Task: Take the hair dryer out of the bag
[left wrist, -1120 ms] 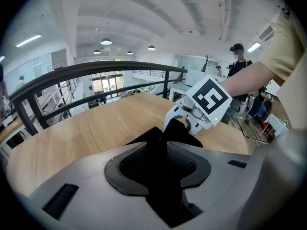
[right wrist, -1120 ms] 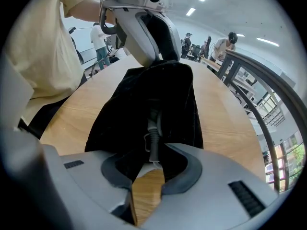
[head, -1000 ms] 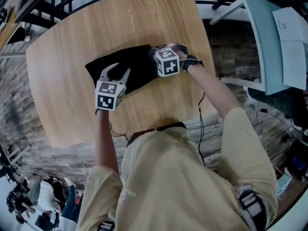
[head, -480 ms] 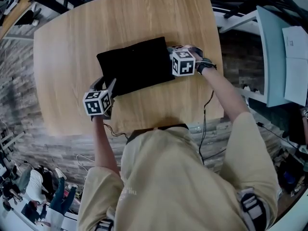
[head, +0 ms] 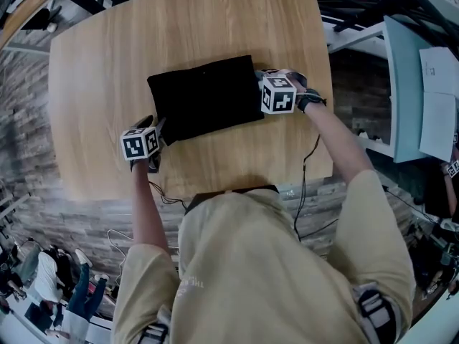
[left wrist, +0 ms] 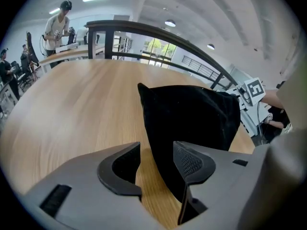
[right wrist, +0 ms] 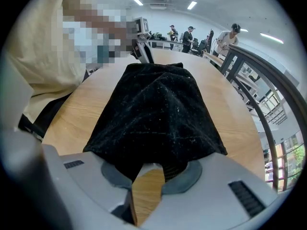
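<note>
A black cloth bag (head: 208, 95) lies flat on the wooden table (head: 93, 70); no hair dryer shows outside it. My left gripper (head: 153, 126) is at the bag's near-left corner. In the left gripper view the left gripper (left wrist: 156, 159) is open, and the bag (left wrist: 192, 114) has its corner edge between the pads, neither of which presses on it. Its jaws have just been opening wide, then closing a touch. My right gripper (head: 262, 83) sits at the bag's right edge. In the right gripper view the right gripper (right wrist: 151, 169) is shut on the bag (right wrist: 153, 104), whose hem drapes over the fingertips.
The table's near edge runs just below the left gripper. A dark railing (left wrist: 158, 35) stands beyond the far side. A grey-blue desk (head: 409, 84) with papers is off to the right. People (left wrist: 55, 25) stand in the background. A cable (head: 305, 185) hangs from my right arm.
My left gripper has left the middle of the bag and gone left and nearer me, to the bag's near-left corner, jaws wider. The bag now lies flatter. The right gripper has kept its grip.
</note>
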`<state>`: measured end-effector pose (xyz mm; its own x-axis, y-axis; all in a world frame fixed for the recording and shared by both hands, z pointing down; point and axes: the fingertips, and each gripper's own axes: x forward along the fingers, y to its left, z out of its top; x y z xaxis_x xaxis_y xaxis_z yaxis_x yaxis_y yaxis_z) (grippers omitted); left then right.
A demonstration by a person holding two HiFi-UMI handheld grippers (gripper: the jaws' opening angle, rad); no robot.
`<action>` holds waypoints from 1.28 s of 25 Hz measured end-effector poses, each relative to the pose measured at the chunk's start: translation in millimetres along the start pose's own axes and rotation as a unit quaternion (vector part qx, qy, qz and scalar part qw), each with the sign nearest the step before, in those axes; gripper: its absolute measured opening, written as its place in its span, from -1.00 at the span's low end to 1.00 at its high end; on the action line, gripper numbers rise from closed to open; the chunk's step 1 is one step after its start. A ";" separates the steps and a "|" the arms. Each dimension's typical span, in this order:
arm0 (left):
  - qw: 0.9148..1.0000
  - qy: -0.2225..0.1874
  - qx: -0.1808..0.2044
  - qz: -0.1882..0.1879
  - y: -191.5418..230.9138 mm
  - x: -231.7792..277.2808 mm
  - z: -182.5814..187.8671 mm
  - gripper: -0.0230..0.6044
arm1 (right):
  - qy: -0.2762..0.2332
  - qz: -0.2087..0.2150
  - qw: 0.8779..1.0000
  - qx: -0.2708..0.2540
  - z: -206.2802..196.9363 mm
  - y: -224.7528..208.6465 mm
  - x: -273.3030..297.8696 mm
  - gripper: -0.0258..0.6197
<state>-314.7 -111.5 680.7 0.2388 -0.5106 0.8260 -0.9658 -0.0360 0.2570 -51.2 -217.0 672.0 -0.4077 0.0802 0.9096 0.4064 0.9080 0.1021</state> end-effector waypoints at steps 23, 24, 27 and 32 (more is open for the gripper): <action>0.997 0.055 0.045 0.017 -3.4 15.5 2.6 -0.85 | -0.011 -0.019 1.000 0.006 0.3 -1.6 -0.2 -0.66; 0.997 0.055 0.044 0.017 -2.8 15.4 2.3 -0.85 | -0.012 -0.019 1.000 0.005 0.7 -1.5 -0.4 -0.66; 0.998 0.053 0.041 0.021 -1.5 14.6 3.5 -0.86 | -0.015 -0.019 1.000 0.006 0.6 -1.2 -1.1 -0.66; 0.998 0.050 0.041 0.029 -0.8 13.7 5.5 -0.86 | -0.014 -0.018 1.000 0.006 -2.1 1.0 -2.6 -0.66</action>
<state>-311.2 -123.2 689.1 0.1874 -0.4261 0.8851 -0.9823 -0.0807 0.1692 -48.0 -217.2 670.6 -0.4446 0.0592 0.8938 0.3822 0.9150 0.1296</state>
